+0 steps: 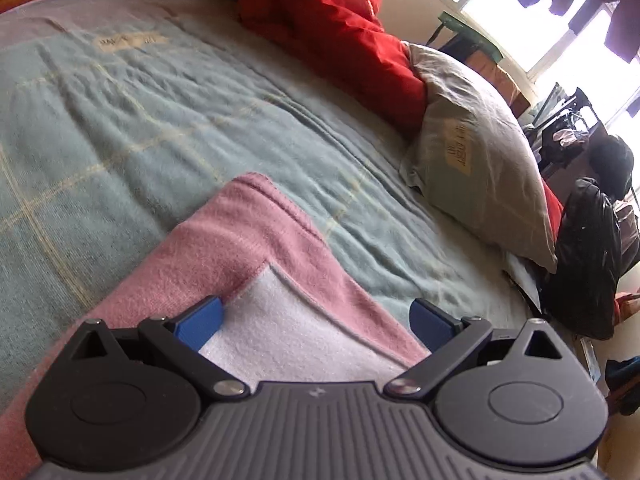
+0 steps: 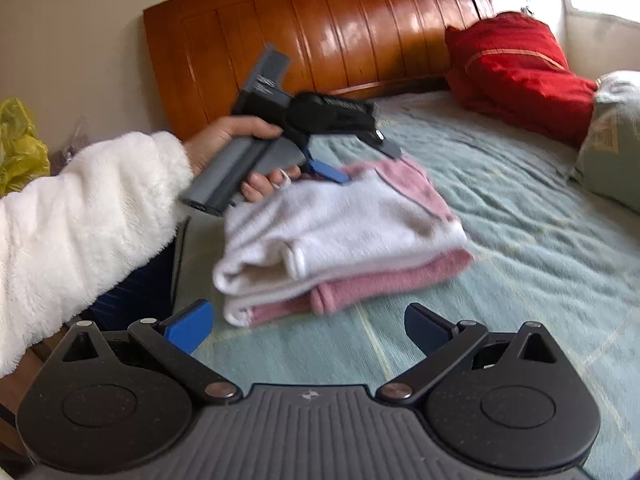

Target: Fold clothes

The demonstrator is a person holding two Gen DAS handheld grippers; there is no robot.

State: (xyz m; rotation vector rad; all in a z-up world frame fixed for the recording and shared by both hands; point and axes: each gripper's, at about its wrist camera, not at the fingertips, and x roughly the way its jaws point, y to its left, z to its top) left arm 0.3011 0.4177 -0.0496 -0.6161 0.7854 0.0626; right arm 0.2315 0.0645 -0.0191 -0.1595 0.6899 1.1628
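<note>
No legible text on anything

One folded garment [image 2: 340, 236], two pillows [image 1: 480, 152] [image 2: 516, 68], two grippers [image 1: 316, 320] [image 2: 308, 328].

The left gripper [image 1: 316, 326], jaws spread wide, hovers over a folded pink-and-white garment [image 1: 256, 264] on the pale green blanket [image 1: 140, 120]. A grey pillow [image 1: 480, 152] and red quilt [image 1: 344, 28] line the bed's far edge.

blown-out window [image 1: 500, 16] glare, fisheye warp
</note>
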